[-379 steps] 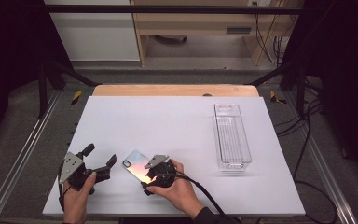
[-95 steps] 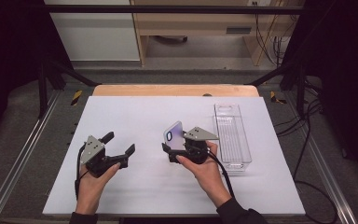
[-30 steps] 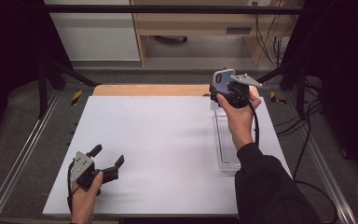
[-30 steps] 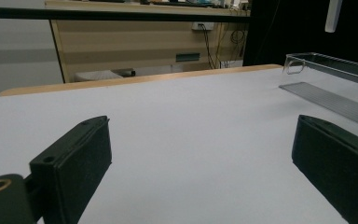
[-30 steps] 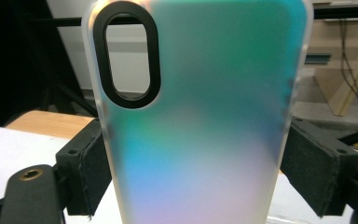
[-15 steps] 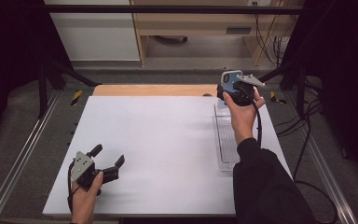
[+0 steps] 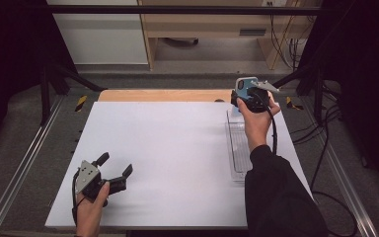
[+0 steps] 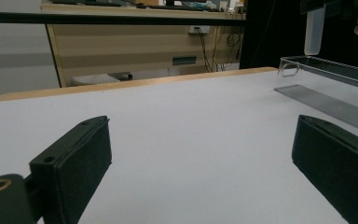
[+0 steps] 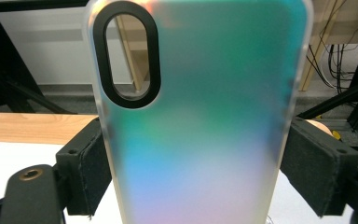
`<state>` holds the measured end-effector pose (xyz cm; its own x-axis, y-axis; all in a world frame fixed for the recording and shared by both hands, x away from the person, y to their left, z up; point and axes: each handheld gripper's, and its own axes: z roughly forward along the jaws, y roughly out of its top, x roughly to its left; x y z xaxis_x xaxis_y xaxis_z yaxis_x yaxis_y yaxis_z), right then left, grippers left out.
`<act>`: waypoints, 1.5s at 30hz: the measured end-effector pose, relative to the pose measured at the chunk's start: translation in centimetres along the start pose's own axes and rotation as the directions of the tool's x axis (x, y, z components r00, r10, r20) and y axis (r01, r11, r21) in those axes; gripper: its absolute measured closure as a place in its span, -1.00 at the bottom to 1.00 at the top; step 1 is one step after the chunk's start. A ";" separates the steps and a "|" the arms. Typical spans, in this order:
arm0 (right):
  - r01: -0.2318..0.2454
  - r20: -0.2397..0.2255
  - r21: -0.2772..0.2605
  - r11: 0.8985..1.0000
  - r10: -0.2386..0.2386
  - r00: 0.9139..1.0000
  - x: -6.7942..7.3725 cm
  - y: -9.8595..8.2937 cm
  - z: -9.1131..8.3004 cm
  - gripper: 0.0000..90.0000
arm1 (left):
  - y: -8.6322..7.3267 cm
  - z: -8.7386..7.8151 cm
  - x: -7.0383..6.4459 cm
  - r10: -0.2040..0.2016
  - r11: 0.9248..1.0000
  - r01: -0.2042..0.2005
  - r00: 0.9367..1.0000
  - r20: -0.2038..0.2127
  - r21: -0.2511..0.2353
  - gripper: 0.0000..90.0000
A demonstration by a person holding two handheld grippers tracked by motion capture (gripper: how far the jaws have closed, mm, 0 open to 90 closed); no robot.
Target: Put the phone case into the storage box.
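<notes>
Lowered slightly, right tool [image 7: 247, 94] clamps phone case [image 9: 200, 116] upright between jaws.

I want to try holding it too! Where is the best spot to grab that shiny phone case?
By its two long edges, around the middle, below the camera hole. The phone case stands upright, thin and flat, so jaws pinching from each side fit well, as the right tool does now.
</notes>
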<state>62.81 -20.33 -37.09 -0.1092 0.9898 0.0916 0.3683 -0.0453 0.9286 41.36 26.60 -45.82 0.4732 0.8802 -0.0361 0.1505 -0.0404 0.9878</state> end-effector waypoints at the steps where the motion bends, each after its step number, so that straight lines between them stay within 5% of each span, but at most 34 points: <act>1: -0.001 0.005 0.002 1.000 0.001 1.000 -0.1 -0.1 0.1 -0.61 | 0.0 0.0 0.0 0.003 1.000 -0.003 1.000 0.001 0.002 -0.90; 20: -0.055 0.010 0.019 0.998 0.054 0.998 -0.3 -1.7 1.8 -0.61 | 0.0 0.1 -0.2 0.009 1.000 -0.009 1.000 0.010 0.000 -0.90; 45: -0.025 0.066 0.026 0.999 0.023 0.998 -0.1 -2.9 3.4 -0.61 | 0.1 0.0 -0.3 0.004 1.000 -0.004 1.000 0.014 -0.009 -0.91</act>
<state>64.91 -19.80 -41.07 -0.0393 0.9953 0.0888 0.3947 -0.0661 0.9164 41.29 26.34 -45.71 0.4859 0.8733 -0.0338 0.1410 -0.0401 0.9892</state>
